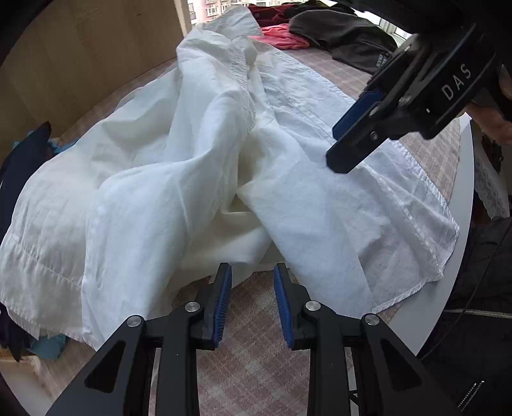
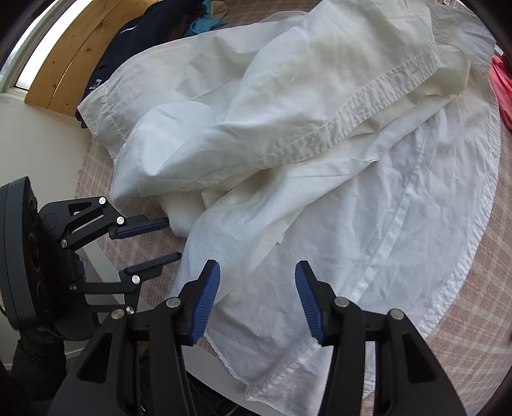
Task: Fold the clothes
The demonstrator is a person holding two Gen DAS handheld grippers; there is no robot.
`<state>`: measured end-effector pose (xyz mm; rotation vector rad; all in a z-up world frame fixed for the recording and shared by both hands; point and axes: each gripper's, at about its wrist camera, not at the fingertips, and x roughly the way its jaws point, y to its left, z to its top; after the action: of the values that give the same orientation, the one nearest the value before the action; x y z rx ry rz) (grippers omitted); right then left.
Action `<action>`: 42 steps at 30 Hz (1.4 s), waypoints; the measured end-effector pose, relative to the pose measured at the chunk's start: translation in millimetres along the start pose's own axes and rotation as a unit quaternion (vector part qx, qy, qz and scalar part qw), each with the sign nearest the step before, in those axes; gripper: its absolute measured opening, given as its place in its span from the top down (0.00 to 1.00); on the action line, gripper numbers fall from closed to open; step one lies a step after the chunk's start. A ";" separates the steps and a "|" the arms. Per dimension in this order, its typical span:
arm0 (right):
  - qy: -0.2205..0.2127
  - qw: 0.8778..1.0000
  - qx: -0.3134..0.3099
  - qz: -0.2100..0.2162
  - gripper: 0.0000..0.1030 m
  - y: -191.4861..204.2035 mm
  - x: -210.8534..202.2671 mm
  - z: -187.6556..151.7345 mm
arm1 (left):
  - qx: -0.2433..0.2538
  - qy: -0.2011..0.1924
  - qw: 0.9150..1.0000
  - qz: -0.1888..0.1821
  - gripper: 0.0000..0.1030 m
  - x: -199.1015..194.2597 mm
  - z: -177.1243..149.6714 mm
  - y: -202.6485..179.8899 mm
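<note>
A crumpled white shirt (image 1: 192, 179) lies spread over the checked tablecloth (image 1: 252, 368), its button placket (image 2: 352, 108) running across the top fold. My left gripper (image 1: 251, 281) is open at the shirt's near edge, fingertips level with a bunched fold, clamping nothing. From the right wrist it shows at the left, the left gripper (image 2: 172, 238) with its upper finger against the fabric edge. My right gripper (image 2: 256, 272) is open above the shirt's flat panel near the hem. In the left wrist view the right gripper (image 1: 336, 147) hovers over the right side of the shirt (image 2: 320, 179).
More clothes lie at the far side: a dark grey garment (image 1: 345, 35), a pink one (image 1: 281, 36), a maroon one (image 1: 265, 12). Navy (image 2: 128, 41) and teal (image 1: 51, 345) clothes sit left by a wooden panel (image 1: 80, 54). The white table rim (image 1: 460, 256) and a person's dark jacket (image 1: 473, 320) are right.
</note>
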<state>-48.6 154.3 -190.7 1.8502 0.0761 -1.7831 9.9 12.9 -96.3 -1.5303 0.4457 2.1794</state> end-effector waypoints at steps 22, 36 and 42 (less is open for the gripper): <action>-0.055 0.996 0.030 -0.064 0.76 -54.2 -44.2 -46.3 | -0.016 -0.079 0.994 -0.079 1.00 -97.7 12.6 61.1; -0.138 0.977 0.160 0.030 0.56 -130.9 -91.6 3.4 | 0.033 -0.126 0.984 -0.123 1.00 -145.2 51.5 -4.6; -0.128 0.972 0.183 0.069 0.55 -160.4 -95.4 34.3 | 0.053 -0.116 0.981 -0.150 0.99 -132.7 79.7 -75.9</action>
<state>-156.7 306.4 -156.2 1.7921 -0.4981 -2.0197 24.6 95.0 54.6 -1.1833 0.2336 2.0298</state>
